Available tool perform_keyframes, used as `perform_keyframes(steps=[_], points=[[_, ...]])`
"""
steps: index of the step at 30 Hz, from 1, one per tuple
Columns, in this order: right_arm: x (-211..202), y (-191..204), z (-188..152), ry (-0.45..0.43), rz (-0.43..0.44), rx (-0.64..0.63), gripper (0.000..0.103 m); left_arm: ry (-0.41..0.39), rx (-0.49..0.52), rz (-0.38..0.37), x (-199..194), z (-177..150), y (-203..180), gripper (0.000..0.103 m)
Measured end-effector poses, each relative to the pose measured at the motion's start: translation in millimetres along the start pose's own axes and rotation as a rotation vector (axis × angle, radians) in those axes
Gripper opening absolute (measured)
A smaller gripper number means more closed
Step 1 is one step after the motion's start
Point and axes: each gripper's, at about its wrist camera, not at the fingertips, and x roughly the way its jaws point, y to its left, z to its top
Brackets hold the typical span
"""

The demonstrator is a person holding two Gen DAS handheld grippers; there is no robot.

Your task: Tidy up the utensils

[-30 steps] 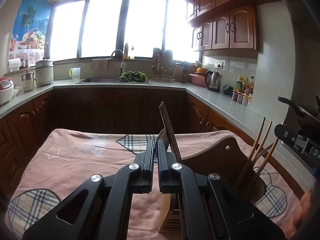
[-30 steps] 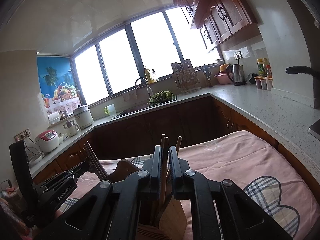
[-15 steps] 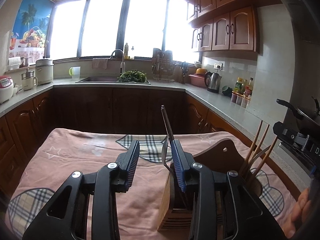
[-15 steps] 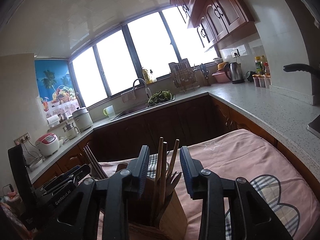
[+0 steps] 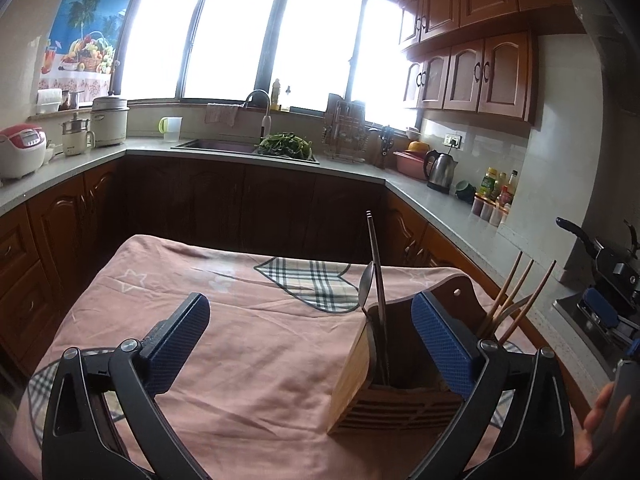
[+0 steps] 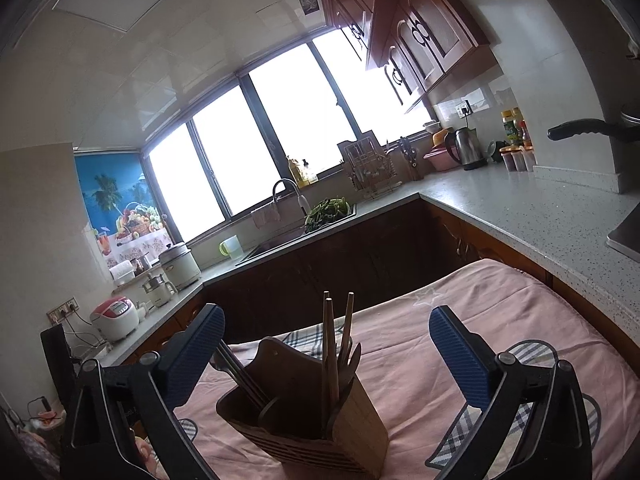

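Both the left hand-held gripper (image 5: pixel 310 344) and right hand-held gripper (image 6: pixel 326 354), jaws just spread wide and empty, leave chopsticks (image 6: pixel 336 344) standing sorted in the wooden holder (image 6: pixel 304 420) at six o'clock.

Both grippers, left (image 5: pixel 308 340) and right (image 6: pixel 326 354), opened wide and let go; the chopsticks (image 6: pixel 334 344) stood in the holder (image 6: pixel 320 420).

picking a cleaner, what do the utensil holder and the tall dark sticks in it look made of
Utensil holder: looks like bamboo or light wood, matte, with fine grain lines and slotted sides. Tall dark chopsticks: probably metal, since they look thin, grey and faintly shiny; a dark coating is possible.
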Motion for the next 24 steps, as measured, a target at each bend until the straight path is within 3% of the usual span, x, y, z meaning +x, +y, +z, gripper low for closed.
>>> perform_keyframes(steps=[12,24], points=[[-40.5,12.5,-16.8,0.052,0.028,-0.002,0.103,0.040,-0.098,-0.022,-55.4,-13.9,17.7,0.103],[-104.9,27.7,-33.8,0.084,0.062,0.018,0.103,0.085,-0.101,-0.028,-134.6,-40.8,16.7,0.103]])
